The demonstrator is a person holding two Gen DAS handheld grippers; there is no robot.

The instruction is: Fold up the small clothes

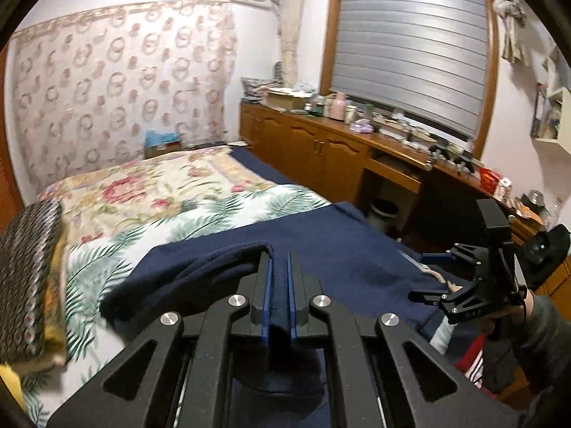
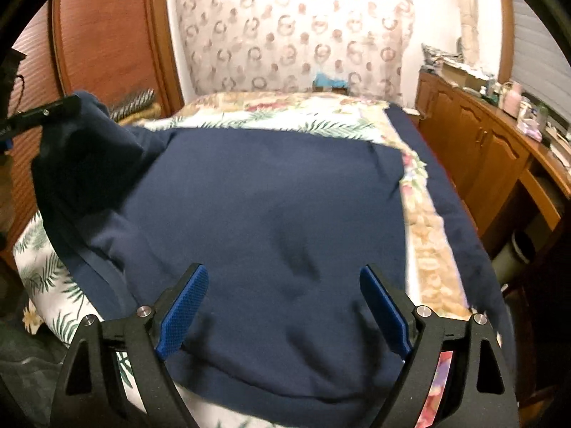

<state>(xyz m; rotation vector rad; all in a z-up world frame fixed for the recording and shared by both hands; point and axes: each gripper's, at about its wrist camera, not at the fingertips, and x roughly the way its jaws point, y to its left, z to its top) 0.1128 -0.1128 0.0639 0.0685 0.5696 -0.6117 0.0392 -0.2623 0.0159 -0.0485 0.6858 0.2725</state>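
Now your left tongs [image 1: 280,292] are clamped on the navy garment [image 2: 271,207], its edge lifted mid-fold, while your right tongs [image 2: 283,306] hover apart above it; next, lay that edge across.

The sweatshirt [image 2: 271,192] was plain navy. Under it, the bedspread [image 1: 150,192] showed green palm fronds and pink flowers on white. Behind the bedspread, the curtain [image 1: 117,82] carried pink rings on cream. Both grippers had black frames, blue pads [image 2: 185,303].

Two close wrist views, shared bed [image 1: 200,192]
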